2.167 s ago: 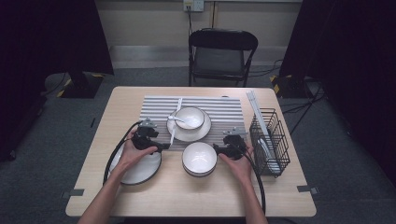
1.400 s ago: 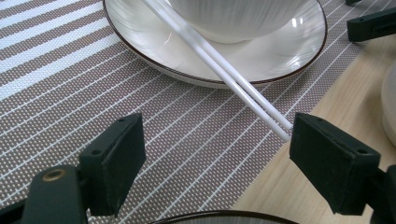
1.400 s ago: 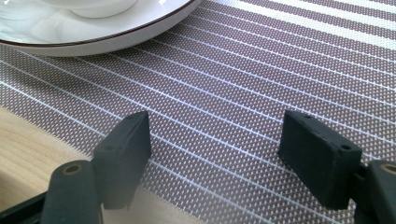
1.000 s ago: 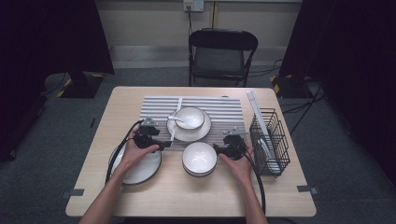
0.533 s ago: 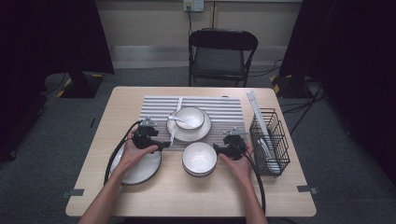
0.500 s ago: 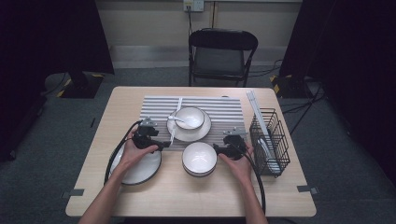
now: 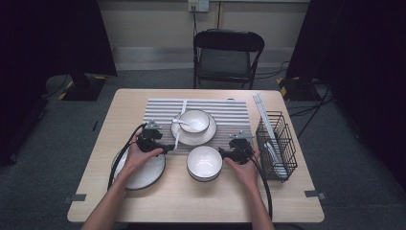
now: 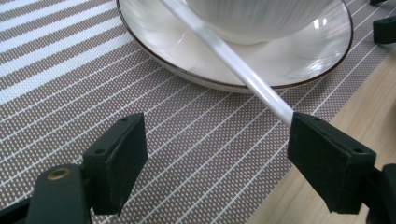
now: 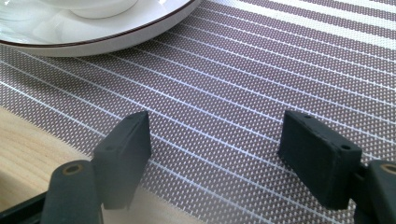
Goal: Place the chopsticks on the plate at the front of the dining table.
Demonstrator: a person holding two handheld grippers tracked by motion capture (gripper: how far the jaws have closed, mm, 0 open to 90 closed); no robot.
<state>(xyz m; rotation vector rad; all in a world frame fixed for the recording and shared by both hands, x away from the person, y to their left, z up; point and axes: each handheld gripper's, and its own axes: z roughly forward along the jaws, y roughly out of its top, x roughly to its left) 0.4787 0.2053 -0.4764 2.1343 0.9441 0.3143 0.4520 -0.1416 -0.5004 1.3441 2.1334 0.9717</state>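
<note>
A white rod (image 7: pixel 180 120) lies across the striped placemat (image 7: pixel 230 111) and over the rim of a white plate (image 7: pixel 209 134), which carries a small bowl (image 7: pixel 195 119) with a spoon in it. My left gripper (image 7: pixel 167 149) is at the rod's near end. In the left gripper view the left gripper (image 8: pixel 217 135) is open, and the rod (image 8: pixel 224 51) ends against its right jaw's tip; the plate (image 8: pixel 299 65) lies just ahead. My right gripper (image 7: pixel 222 152) points left beside an empty bowl (image 7: pixel 204 162). The right gripper (image 9: pixel 217 130) is open above the placemat (image 9: pixel 261 70), with nothing between its jaws.
A second white plate (image 7: pixel 143 173) lies under the left hand near the table's front left. A black wire rack (image 7: pixel 276 143) holding white pieces stands at the right edge. A folding chair (image 7: pixel 227 55) is behind the table.
</note>
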